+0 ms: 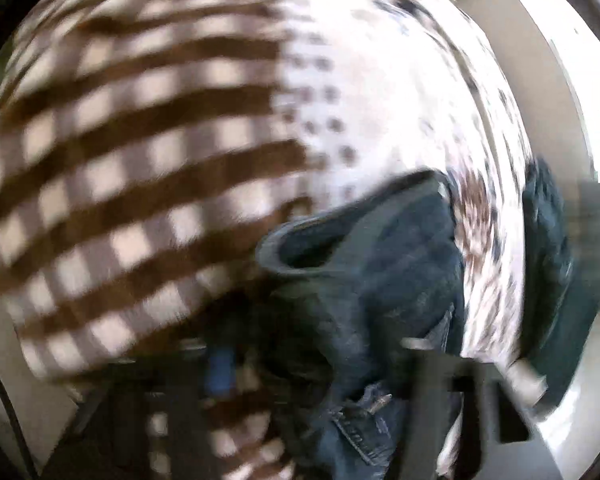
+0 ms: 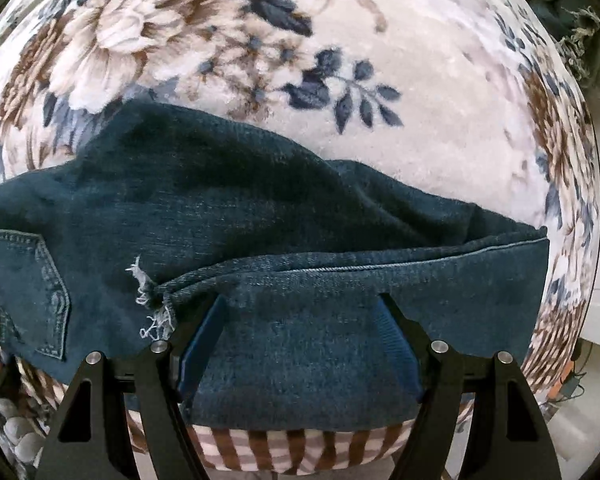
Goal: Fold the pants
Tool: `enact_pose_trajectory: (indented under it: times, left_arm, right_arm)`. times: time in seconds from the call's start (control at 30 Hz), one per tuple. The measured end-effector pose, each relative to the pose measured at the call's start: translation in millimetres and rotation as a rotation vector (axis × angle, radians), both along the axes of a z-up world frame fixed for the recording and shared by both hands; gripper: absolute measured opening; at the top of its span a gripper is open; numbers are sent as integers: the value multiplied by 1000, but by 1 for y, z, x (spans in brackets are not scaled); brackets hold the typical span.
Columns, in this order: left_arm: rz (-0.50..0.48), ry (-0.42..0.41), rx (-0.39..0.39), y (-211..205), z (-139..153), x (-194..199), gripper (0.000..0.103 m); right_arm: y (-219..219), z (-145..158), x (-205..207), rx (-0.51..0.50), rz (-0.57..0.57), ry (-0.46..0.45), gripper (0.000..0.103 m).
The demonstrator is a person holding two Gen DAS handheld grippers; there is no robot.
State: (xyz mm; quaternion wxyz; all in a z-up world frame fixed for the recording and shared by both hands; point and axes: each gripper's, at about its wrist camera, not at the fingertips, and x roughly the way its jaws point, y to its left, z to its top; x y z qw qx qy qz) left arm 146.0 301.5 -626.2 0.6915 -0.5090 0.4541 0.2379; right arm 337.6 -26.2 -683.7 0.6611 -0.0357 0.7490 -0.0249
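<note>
Floral blanket under jeans; R gripper spread.

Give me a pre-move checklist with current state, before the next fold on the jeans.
1. Right gripper open over the denim: ok, fingers spread, tips tucked under a fold.
2. Left gripper grip state: cannot tell, frame is motion-blurred.
3. Jeans lying on the floral blanket: ok in the right view.
4. Fold edges aligned: not ok, top layer sits skewed, frayed hem bunched.
5. Jeans flat in the left view: not ok, cloth looks lifted and rumpled.
</note>
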Motion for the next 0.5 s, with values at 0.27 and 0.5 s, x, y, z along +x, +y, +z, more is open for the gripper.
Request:
enact_pose_trajectory:
  times: [0.27, 0.5]
  left_arm:
    - [25, -99, -52, 10, -23, -6, 67]
    - [-62, -39, 157, -13, 14, 1, 32]
  right_arm:
    - [-22, -4, -20, 10, -31, 21, 78]
    - [-35, -3, -21, 17, -55, 5, 78]
